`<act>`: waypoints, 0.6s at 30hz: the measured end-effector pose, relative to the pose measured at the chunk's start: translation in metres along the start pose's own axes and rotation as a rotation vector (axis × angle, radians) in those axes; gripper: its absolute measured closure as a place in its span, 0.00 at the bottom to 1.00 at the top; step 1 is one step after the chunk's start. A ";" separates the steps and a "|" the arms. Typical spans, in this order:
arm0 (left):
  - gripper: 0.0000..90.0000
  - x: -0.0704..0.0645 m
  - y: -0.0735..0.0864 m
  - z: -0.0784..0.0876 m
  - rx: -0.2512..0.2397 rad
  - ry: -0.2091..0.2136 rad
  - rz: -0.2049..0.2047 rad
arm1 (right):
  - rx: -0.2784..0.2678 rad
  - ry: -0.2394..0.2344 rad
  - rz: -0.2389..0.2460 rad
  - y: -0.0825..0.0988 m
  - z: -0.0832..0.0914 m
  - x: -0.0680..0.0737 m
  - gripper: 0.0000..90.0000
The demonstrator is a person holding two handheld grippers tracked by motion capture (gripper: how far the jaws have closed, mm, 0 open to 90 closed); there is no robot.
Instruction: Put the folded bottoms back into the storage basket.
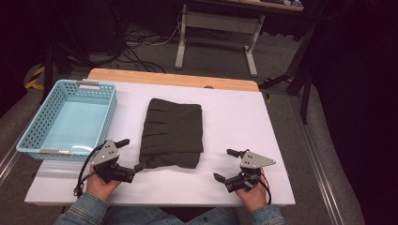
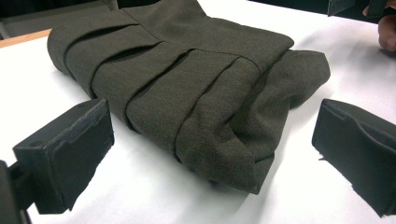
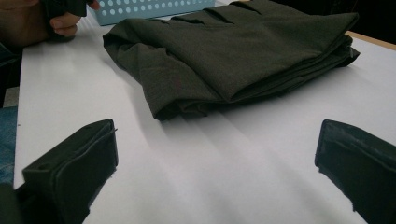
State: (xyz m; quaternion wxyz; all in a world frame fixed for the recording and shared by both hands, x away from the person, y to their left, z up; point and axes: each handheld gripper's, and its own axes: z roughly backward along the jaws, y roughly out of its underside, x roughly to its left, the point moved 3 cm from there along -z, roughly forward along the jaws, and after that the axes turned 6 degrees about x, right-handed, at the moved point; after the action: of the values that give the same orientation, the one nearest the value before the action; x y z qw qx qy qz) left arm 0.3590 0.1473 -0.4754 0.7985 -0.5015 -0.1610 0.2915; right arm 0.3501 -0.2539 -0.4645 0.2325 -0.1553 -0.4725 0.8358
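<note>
Garment (image 1: 172,132), dark olive, folded and pleated, flat on white table (image 1: 244,122), between two released grippers.

Folded garment (image 1: 172,133) blocks table (image 1: 234,117) centre; basket (image 1: 70,117) walls left; bare surface right.

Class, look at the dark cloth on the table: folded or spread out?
Folded. The cloth lies as a compact rectangle, with stacked layers showing along its edge.

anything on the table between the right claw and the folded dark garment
Nothing: only bare white table lies between the open right claw and the folded dark garment, as the right gripper view and the high view show.
</note>
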 end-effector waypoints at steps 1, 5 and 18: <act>0.00 0.000 0.000 0.000 -0.002 0.000 0.000 | -0.002 -0.001 0.000 0.000 0.000 0.000 0.00; 0.00 -0.001 -0.001 0.000 -0.002 0.002 -0.003 | -0.003 -0.001 0.001 0.000 0.000 0.000 0.00; 0.00 -0.004 -0.006 0.002 0.019 0.010 -0.015 | 0.001 -0.001 0.004 0.000 -0.001 0.000 0.00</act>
State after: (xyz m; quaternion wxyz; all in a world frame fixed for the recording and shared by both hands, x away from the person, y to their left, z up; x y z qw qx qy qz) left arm 0.3562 0.1443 -0.4693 0.8062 -0.4941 -0.1580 0.2844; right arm 0.3506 -0.2532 -0.4651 0.2307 -0.1554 -0.4719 0.8366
